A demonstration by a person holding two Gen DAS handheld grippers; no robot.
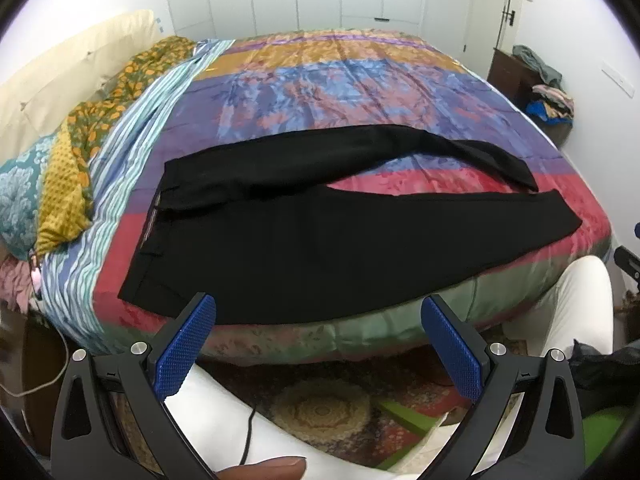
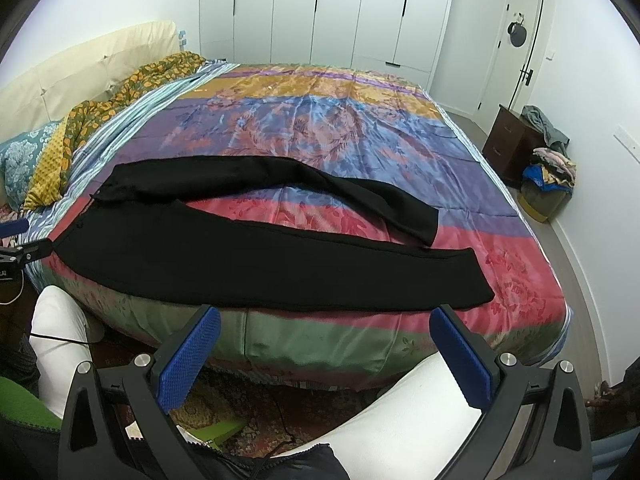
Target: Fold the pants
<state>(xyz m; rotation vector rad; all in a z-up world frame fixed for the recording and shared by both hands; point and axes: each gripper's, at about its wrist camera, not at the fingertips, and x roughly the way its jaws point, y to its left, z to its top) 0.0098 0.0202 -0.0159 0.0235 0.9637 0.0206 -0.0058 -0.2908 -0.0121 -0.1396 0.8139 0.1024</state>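
Black pants (image 1: 304, 240) lie flat along the near edge of the bed, waistband to the left, both legs stretching right and spread apart. In the right wrist view the same pants (image 2: 256, 264) show their leg ends at the right. My left gripper (image 1: 318, 308) hovers open just short of the bed edge, below the seat of the pants, holding nothing. My right gripper (image 2: 324, 318) is open too, in front of the near leg's lower part, empty. Both stand apart from the cloth.
The bed carries a multicoloured satin quilt (image 2: 320, 128), with pillows and a yellow floral blanket (image 1: 100, 104) at the left. White-trousered knees of the person (image 2: 60, 340) sit below. A dark nightstand (image 2: 508, 140) and a pile of clothes (image 2: 548, 172) stand at the right wall. A patterned rug (image 1: 324, 404) covers the floor.
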